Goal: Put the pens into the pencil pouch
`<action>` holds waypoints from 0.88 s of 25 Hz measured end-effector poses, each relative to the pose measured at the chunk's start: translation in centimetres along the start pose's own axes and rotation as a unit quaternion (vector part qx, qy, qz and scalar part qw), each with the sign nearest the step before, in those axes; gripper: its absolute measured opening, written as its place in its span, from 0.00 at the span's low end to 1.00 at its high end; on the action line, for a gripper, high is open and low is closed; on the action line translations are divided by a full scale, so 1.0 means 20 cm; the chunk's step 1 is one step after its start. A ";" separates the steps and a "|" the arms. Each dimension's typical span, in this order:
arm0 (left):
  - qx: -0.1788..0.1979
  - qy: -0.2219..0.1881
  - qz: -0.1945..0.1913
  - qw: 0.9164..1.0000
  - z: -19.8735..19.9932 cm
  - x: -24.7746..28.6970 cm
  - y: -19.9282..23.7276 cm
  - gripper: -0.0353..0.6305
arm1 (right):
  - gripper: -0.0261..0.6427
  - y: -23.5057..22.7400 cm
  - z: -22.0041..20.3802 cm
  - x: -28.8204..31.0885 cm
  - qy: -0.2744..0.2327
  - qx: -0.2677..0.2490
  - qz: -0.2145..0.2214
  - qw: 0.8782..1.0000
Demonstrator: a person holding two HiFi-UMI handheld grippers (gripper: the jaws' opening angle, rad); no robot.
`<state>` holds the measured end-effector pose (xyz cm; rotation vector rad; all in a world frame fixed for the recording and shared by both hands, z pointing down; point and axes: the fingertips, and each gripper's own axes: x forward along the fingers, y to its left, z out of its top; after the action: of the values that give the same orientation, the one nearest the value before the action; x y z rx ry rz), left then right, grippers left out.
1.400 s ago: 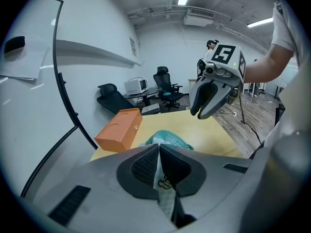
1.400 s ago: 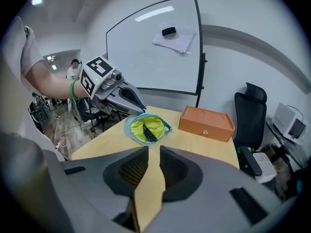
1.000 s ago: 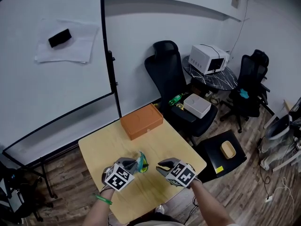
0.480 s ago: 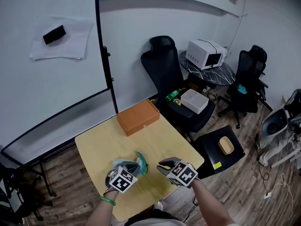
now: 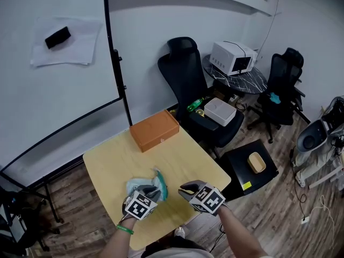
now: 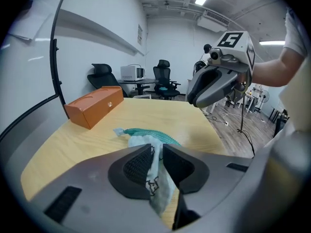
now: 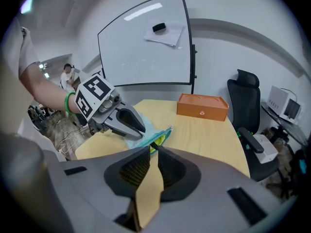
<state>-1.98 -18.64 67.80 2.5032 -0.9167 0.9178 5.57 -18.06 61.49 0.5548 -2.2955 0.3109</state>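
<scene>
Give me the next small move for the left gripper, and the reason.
Probably open the left gripper fully and draw it back. Its jaws have just been opening, with the pencil pouch fabric pinched thinly between the pads. The pouch rests on the table, a yellow-green thing shows in its open mouth, and no loose pen is in view.

The pencil pouch (image 5: 138, 185) is pale blue with a teal zip — the box (image 5: 154, 130) orange, the table (image 5: 185, 157) pale wood.
</scene>
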 end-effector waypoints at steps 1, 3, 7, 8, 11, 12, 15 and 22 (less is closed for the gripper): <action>-0.005 -0.005 -0.004 1.000 0.01 0.00 -0.01 0.18 | 0.12 0.00 0.00 0.00 -0.001 0.002 0.000 1.000; -0.013 -0.015 -0.009 1.000 0.03 -0.02 -0.02 0.28 | 0.12 0.01 -0.01 0.00 -0.003 0.005 0.000 1.000; -0.034 -0.041 0.001 0.999 0.08 -0.07 -0.01 0.34 | 0.12 -0.01 0.00 -0.03 -0.019 0.018 -0.011 1.000; -0.039 -0.051 0.004 0.998 0.10 -0.09 -0.01 0.35 | 0.12 -0.01 0.00 -0.04 -0.026 0.023 -0.015 0.999; -0.053 -0.084 0.014 0.995 0.17 -0.16 0.02 0.37 | 0.12 -0.04 0.06 -0.07 -0.056 0.034 -0.034 0.997; -0.058 -0.097 0.018 0.993 0.20 -0.19 0.04 0.37 | 0.12 -0.05 0.08 -0.08 -0.068 0.035 -0.044 0.996; -0.072 -0.138 0.039 0.987 0.30 -0.30 0.09 0.37 | 0.12 -0.08 0.18 -0.12 -0.109 0.033 -0.077 0.990; -0.081 -0.258 0.128 0.954 0.61 -0.68 0.24 0.34 | 0.12 -0.16 0.47 -0.36 -0.234 0.049 -0.153 0.959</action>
<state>-7.49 -21.84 50.04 2.5570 -1.4355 0.2206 5.83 -22.36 49.96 1.1198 -2.5977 0.1507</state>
